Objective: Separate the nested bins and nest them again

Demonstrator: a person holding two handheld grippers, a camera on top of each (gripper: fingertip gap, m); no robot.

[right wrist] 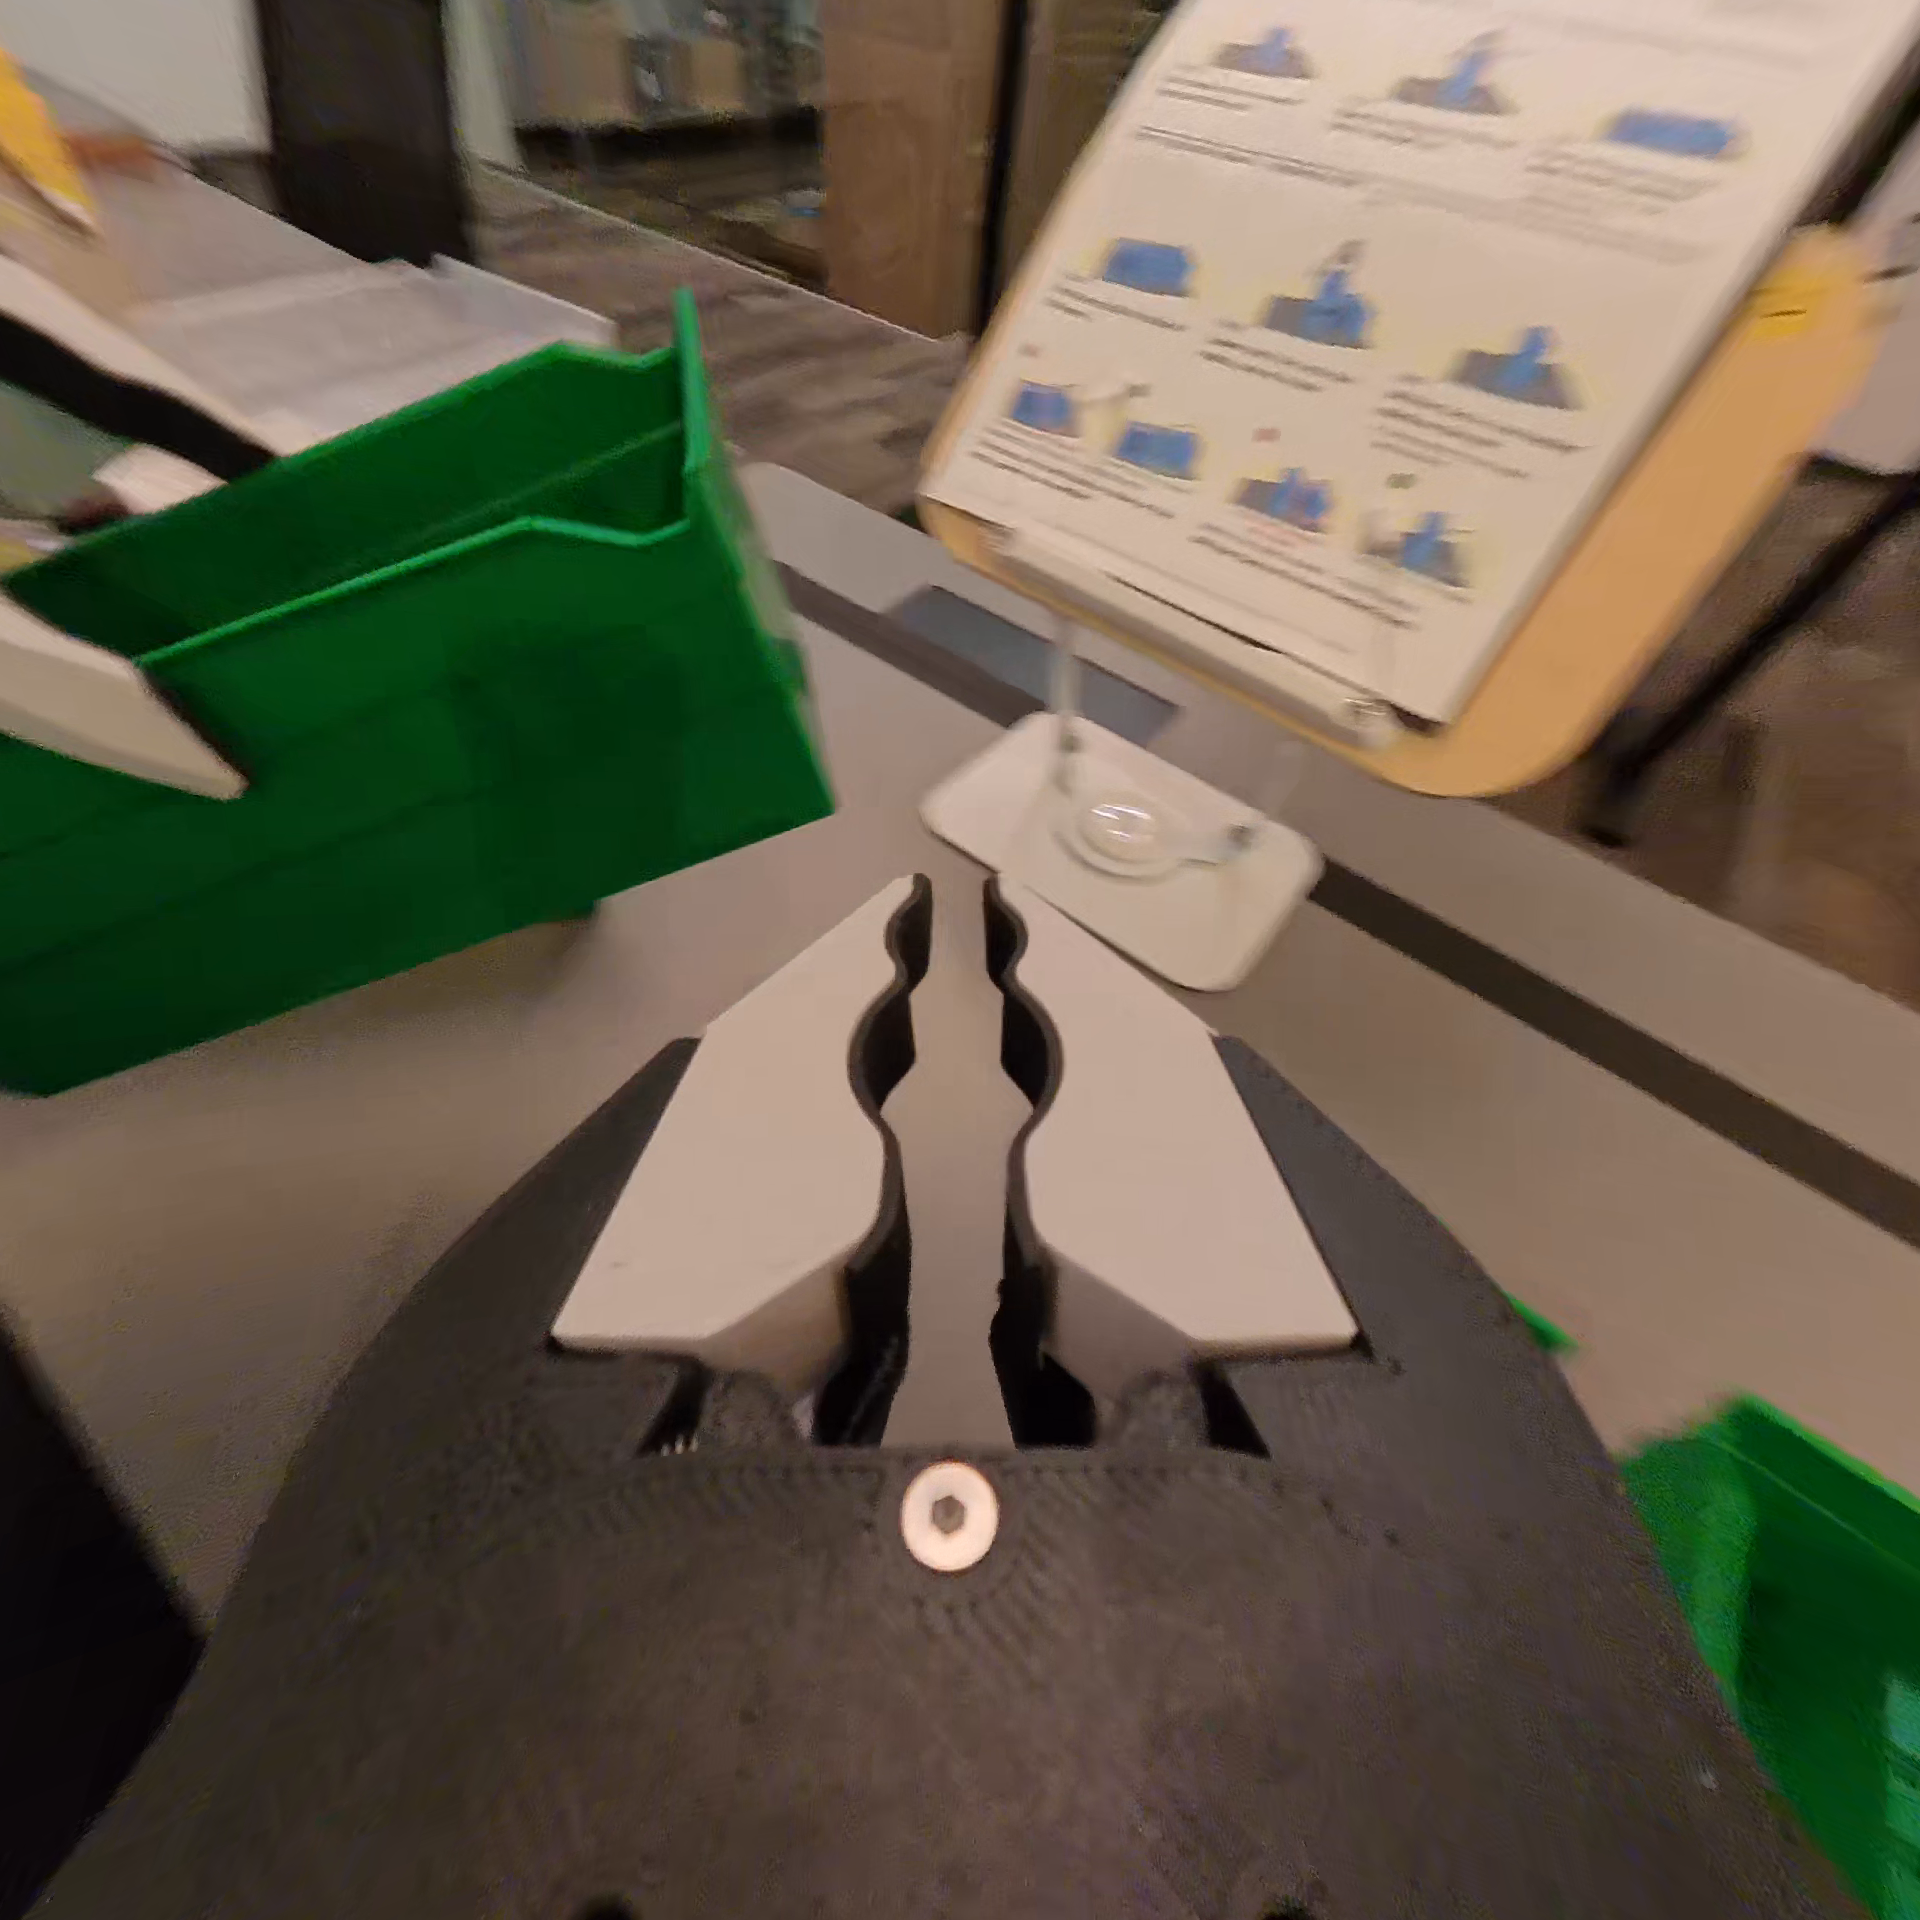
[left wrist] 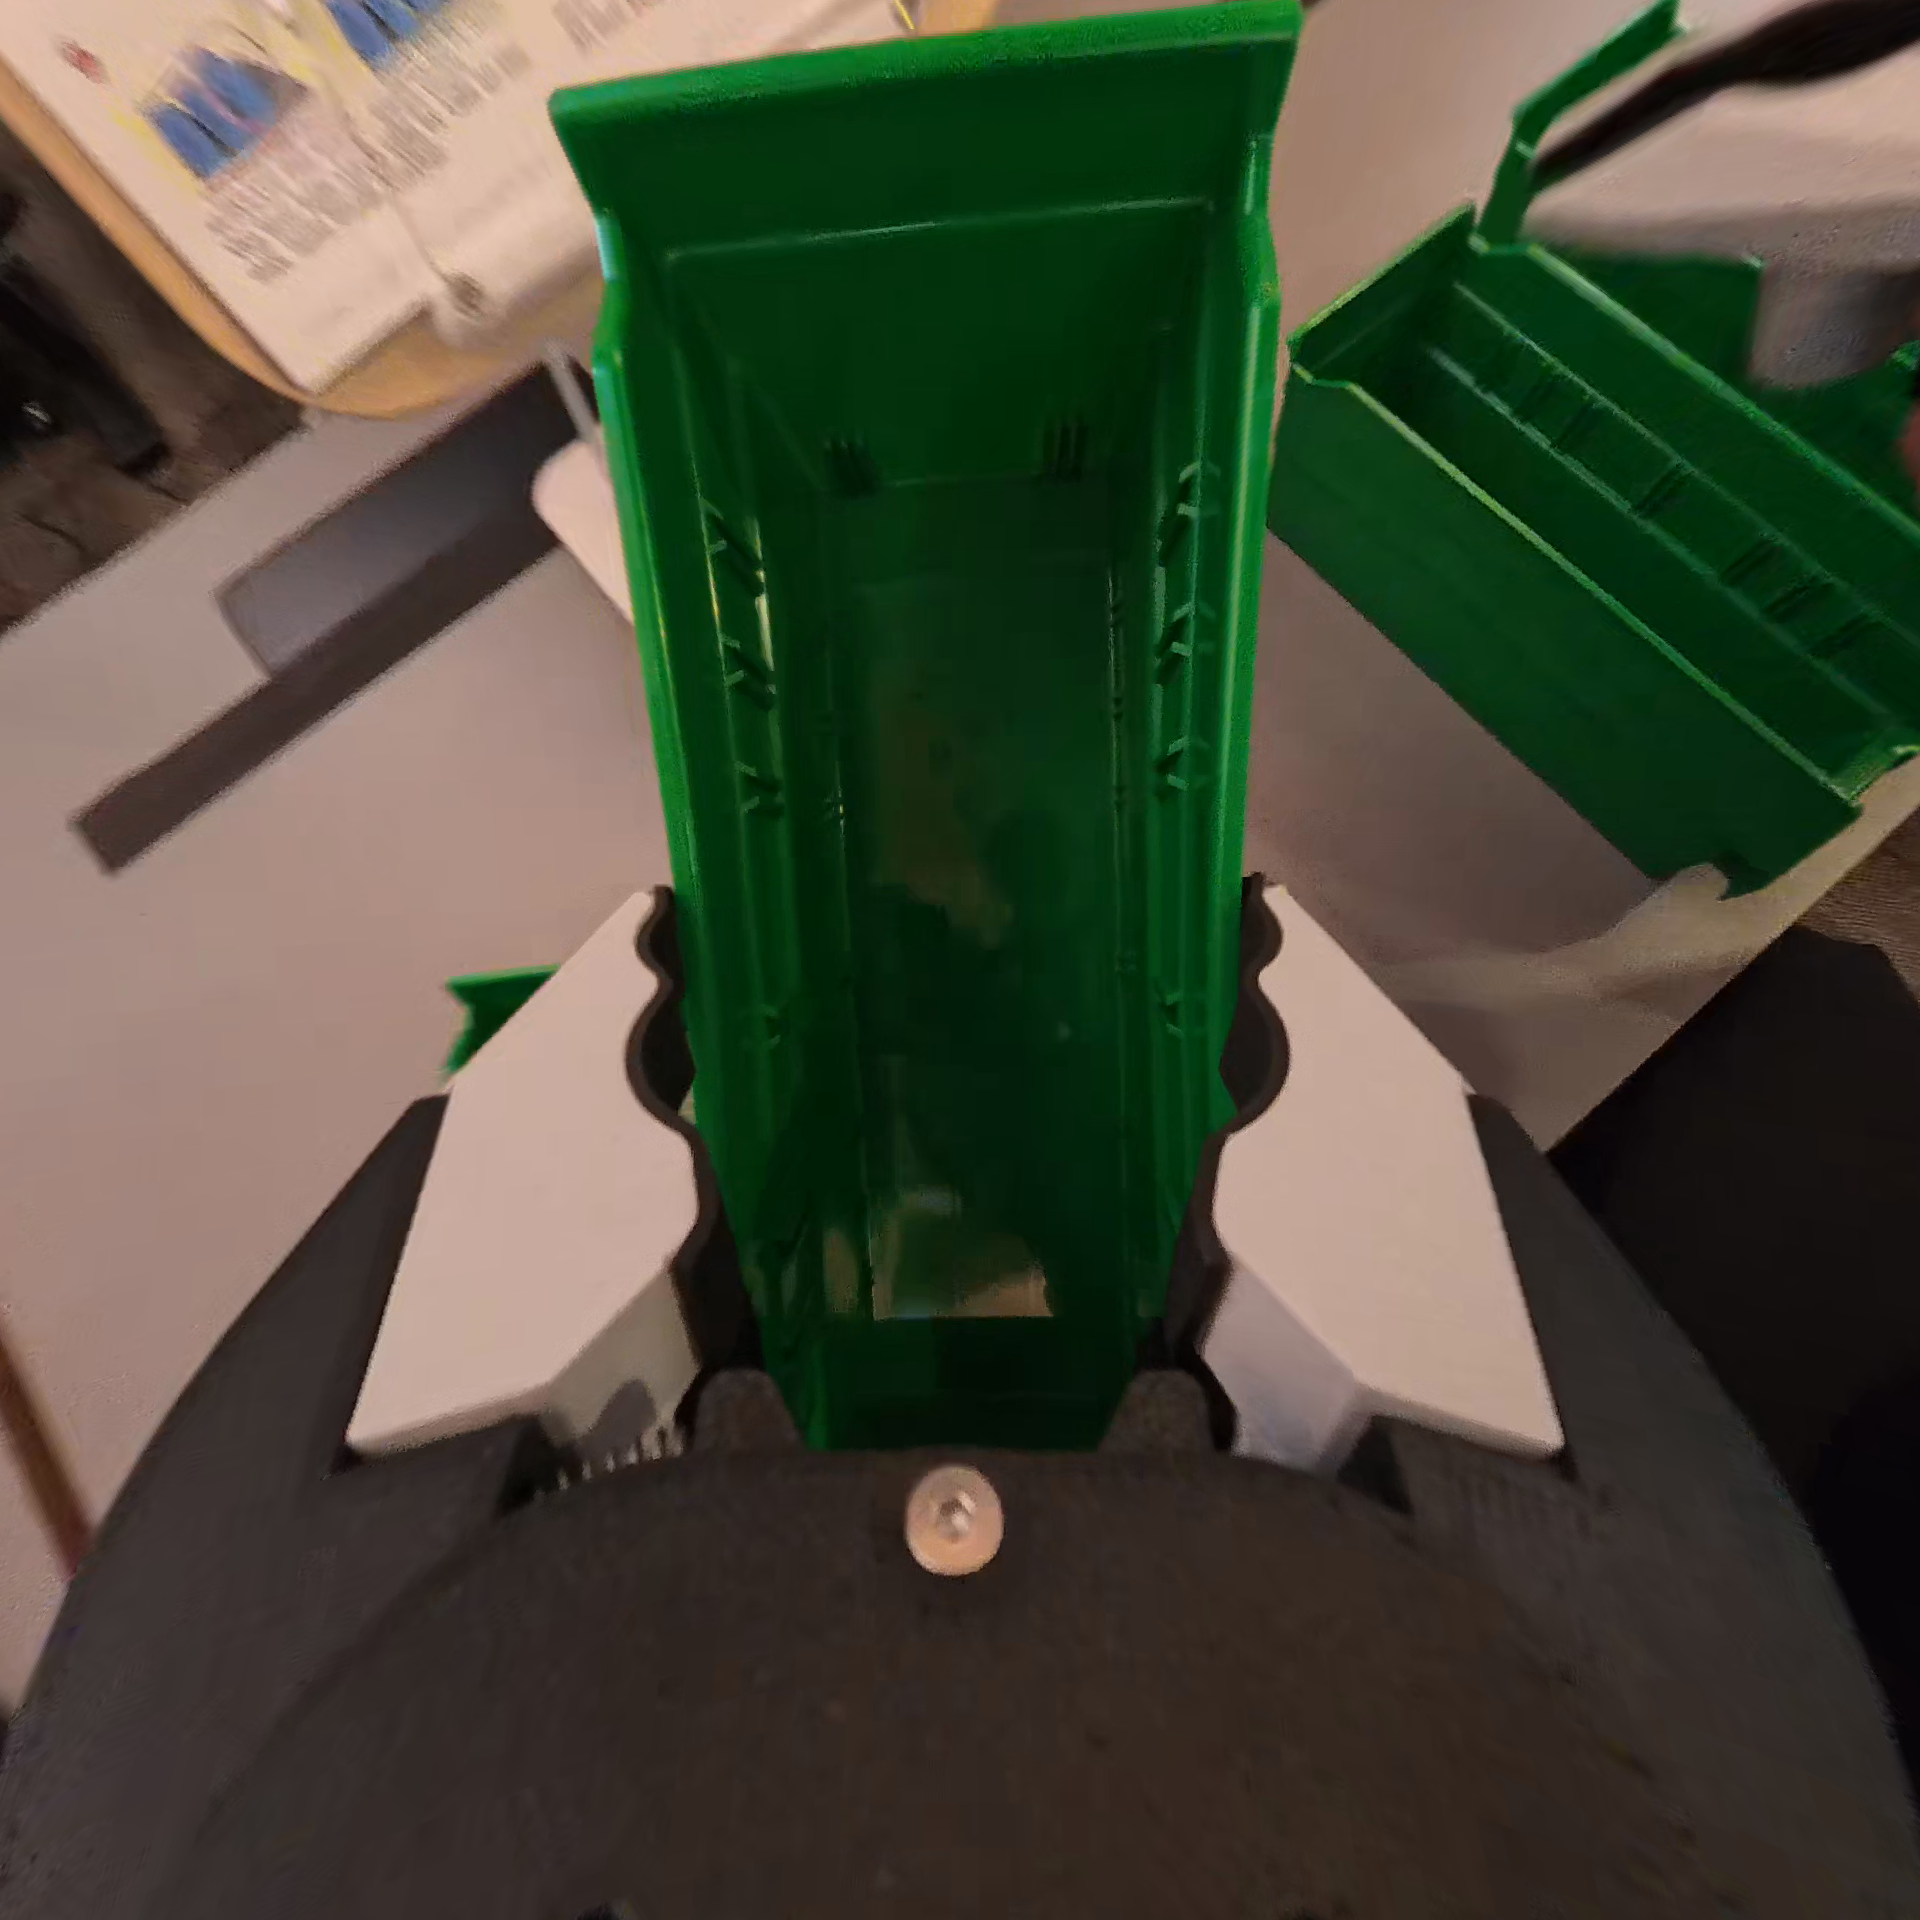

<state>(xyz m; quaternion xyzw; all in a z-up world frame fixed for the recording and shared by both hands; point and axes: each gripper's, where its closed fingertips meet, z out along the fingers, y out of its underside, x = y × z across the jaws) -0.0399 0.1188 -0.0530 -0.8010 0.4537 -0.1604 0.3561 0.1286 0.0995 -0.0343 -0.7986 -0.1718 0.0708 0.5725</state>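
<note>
My left gripper (left wrist: pixel 956 899) is shut on a long green bin (left wrist: pixel 935 416), gripping its two side walls near the end. The bin points away from me with its open side to the camera, above the grey table (left wrist: pixel 312 935). A second green bin (left wrist: pixel 1558 582) lies tilted on the table to the right. In the right wrist view the held bin (right wrist: pixel 468 727) is at the left, with a white finger of the left gripper (right wrist: pixel 114 727) on it. My right gripper (right wrist: pixel 958 894) is empty, its jaws nearly together with a narrow gap. Another green bin (right wrist: pixel 1797 1621) shows at the bottom right.
A sheet of pictures on a tilted board (right wrist: pixel 1351 343) stands on a white base (right wrist: pixel 1122 873) at the far side of the table. A dark strip (right wrist: pixel 1558 1018) runs across the table. A small green piece (left wrist: pixel 488 1008) shows left of my left fingers.
</note>
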